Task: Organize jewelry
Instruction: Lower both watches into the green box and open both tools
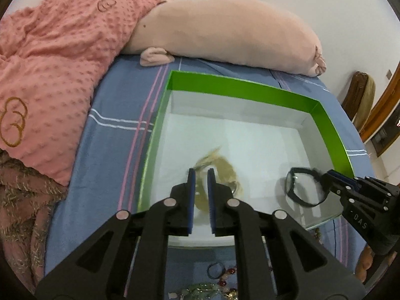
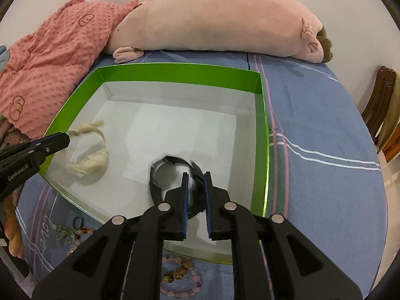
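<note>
Pinching the frayed end of a cream cord bracelet (image 2: 92,162), the jaws of the left gripper (image 1: 201,171) are clenched to a narrow slit. The rest of the cord trails down in a loop onto the white floor of the box, near its left wall. That gripper slants steeply downward and reaches in over the left rim of the green-rimmed box (image 2: 175,76).

The jaws of the right gripper (image 2: 195,175) are nearly closed too, grasping a black bangle (image 2: 153,177) by one side of its ring. From the left wrist view the bangle stands on edge, tilted. Its upper right part is caught at the gripper's tip and its lower curve is close to the box floor near the right wall. Whether it touches the floor I cannot tell, as the ring is blurred. This gripper also points steeply down, entering over the box's near right corner.

Both pieces sit in the near half of the box, well apart, the cord to the left and the bangle to the right.

The box lies on the striped blue sheet (image 2: 325,125) of a bed. More beaded bracelets (image 2: 180,272) lie loose on the sheet just outside the box's near edge. A long pink plush pillow (image 1: 225,32) lies along the bed's far edge, with a coral dotted blanket (image 1: 50,62) heaped at the far left corner.
</note>
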The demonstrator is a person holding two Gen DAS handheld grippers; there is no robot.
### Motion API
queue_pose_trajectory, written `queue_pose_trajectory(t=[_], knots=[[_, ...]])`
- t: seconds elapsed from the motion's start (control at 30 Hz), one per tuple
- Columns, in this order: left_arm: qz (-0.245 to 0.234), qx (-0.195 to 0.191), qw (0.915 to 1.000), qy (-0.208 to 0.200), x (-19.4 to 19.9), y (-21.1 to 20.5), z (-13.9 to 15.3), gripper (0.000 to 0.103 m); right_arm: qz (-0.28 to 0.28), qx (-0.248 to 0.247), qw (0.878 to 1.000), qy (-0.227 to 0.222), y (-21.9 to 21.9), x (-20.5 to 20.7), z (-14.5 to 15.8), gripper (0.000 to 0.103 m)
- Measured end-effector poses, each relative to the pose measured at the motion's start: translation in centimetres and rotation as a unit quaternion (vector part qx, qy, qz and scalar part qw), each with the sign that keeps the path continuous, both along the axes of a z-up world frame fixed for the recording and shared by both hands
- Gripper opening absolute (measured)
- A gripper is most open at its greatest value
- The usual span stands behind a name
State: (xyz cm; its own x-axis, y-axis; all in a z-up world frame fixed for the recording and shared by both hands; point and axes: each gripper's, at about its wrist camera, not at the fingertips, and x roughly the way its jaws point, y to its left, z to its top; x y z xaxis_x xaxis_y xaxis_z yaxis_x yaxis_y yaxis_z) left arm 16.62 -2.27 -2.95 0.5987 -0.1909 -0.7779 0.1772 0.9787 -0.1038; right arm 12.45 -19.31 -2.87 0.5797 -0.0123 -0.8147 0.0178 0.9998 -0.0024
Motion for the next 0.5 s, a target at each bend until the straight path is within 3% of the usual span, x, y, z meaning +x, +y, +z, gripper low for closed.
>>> queue_pose_trajectory(t=[0.1,0.17,0.27,0.37,0.5], knots=[[0.002,0.008,0.9998,-0.017,-0.6,0.1,0.8,0.010,-0.003,-0.010,1.000,-0.015,0.1,-0.5,0.8,0.033],[-0.002,0.011,0.9997,-0.022,-1.2,0.2,1.6,0.011,0.002,-0.009,0.999,-0.035,0.2,-1.6,2.1,0.038],[-0.017,0.029,0.9992,-0.021,-2.9,-0.2,3.3,0.011,0.037,-0.010,0.998,-0.045,1.1,-3.5,4.1,0.038],[-0.061,0.043,0.9972,0.003,-5.5,-1.1,4.3,0.011,0.086,0.024,0.996,-0.020,1.8,-5.7,5.2,0.038],[-0.102,0.060,0.9926,0.026,-8.0,-2.2,2.8,0.011,0.135,0.034,0.990,0.029,3.1,-7.1,3.9,0.038]])
